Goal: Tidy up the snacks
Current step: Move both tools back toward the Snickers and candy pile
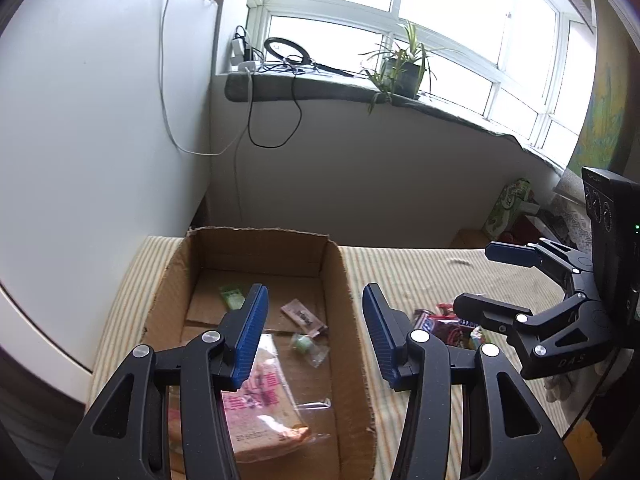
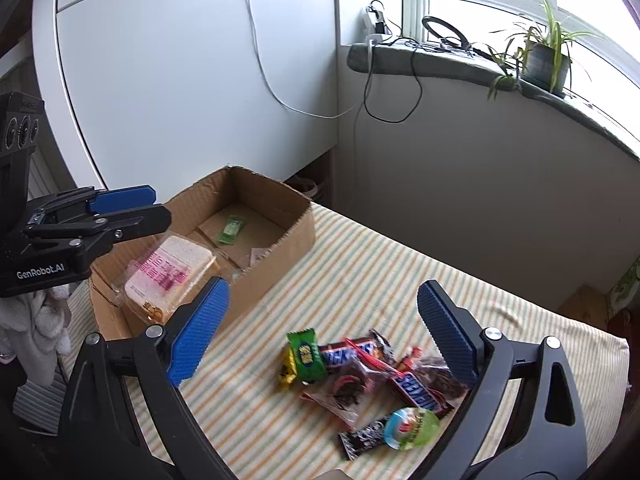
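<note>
An open cardboard box (image 1: 345, 280) stands on a striped cloth (image 2: 360, 280). Inside lie a wrapped bread packet (image 1: 260, 400), a green packet (image 1: 232, 296), a brown wrapper (image 1: 304, 316) and a small green candy (image 1: 302, 344). My left gripper (image 1: 315, 292) hangs open above the box, nothing between its fingers. The right wrist view shows it at the box's left side (image 2: 132, 204). My right gripper (image 2: 324, 286) stands wide open and empty over a pile of loose snacks: Snickers bars (image 2: 416, 390), a green packet (image 2: 306, 354), a round green sweet (image 2: 412, 428).
A white cabinet (image 2: 180, 80) stands behind the box. The window sill (image 1: 320, 88) carries a potted plant (image 1: 400, 68), a ring light and hanging cables. A green bag (image 1: 508, 208) sits beyond the cloth's far right. A white-gloved hand (image 2: 40, 320) holds the left gripper.
</note>
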Demonstrator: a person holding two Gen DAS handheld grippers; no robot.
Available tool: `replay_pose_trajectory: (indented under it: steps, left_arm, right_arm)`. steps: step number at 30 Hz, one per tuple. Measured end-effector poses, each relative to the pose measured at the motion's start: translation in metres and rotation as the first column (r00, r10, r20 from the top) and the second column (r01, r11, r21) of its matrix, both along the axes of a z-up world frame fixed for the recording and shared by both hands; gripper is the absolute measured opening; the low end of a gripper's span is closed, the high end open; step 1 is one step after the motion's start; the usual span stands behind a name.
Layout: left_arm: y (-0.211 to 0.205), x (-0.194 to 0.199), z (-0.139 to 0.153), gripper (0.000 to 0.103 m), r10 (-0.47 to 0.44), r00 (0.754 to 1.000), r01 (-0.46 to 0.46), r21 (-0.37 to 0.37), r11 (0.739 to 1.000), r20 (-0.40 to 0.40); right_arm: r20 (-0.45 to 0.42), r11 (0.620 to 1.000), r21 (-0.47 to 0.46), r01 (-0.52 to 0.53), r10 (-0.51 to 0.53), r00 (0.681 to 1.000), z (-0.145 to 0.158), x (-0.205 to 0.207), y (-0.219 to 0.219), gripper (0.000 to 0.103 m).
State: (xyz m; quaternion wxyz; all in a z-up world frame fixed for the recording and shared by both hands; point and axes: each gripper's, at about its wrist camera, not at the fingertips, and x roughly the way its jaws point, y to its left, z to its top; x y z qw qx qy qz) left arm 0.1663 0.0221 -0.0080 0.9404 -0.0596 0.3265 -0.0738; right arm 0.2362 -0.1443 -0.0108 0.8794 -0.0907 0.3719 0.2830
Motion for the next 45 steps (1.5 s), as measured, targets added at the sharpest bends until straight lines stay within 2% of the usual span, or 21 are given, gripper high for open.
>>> replay_pose_trajectory:
  steps: [9,15,22,24,29,33,45]
  left_arm:
    - [-0.051,-0.014,-0.002,0.048,-0.082,0.997,0.082,-0.03,0.996,0.011]
    - [-0.079,-0.016,-0.009,0.048,-0.124,0.992,0.124,-0.053,0.991,0.0]
    - [-0.105,-0.007,-0.027,0.048,-0.163,0.986,0.161,-0.049,0.986,-0.045]
    - [-0.111,-0.003,-0.034,0.048,-0.169,0.984,0.166,-0.046,0.985,-0.063]
    - [-0.124,0.007,-0.051,0.048,-0.174,0.98,0.171,-0.04,0.984,-0.092]
    - [-0.134,0.012,-0.061,0.048,-0.167,0.98,0.166,-0.023,0.986,-0.108]
    - [-0.147,0.028,-0.081,0.048,-0.163,0.975,0.162,-0.018,0.987,-0.149]
  right_arm:
    - [-0.027,0.994,0.014,0.112,-0.111,0.993,-0.007,-0.002,-0.077,0.097]
    - [-0.057,0.994,0.016,0.112,-0.111,0.992,-0.021,-0.015,-0.1,0.097]
    - [-0.093,0.998,-0.009,0.07,-0.07,0.993,-0.052,-0.028,-0.097,0.096]
    - [-0.102,0.998,-0.033,0.05,-0.053,0.993,-0.062,-0.029,-0.091,0.085]
    - [-0.123,0.999,-0.034,0.037,-0.041,0.992,-0.078,-0.029,-0.085,0.083]
    - [-0.14,0.999,-0.018,0.049,-0.051,0.989,-0.083,-0.022,-0.088,0.075]
    - [-0.17,0.998,-0.038,0.042,-0.048,0.984,-0.098,-0.013,-0.079,0.075]
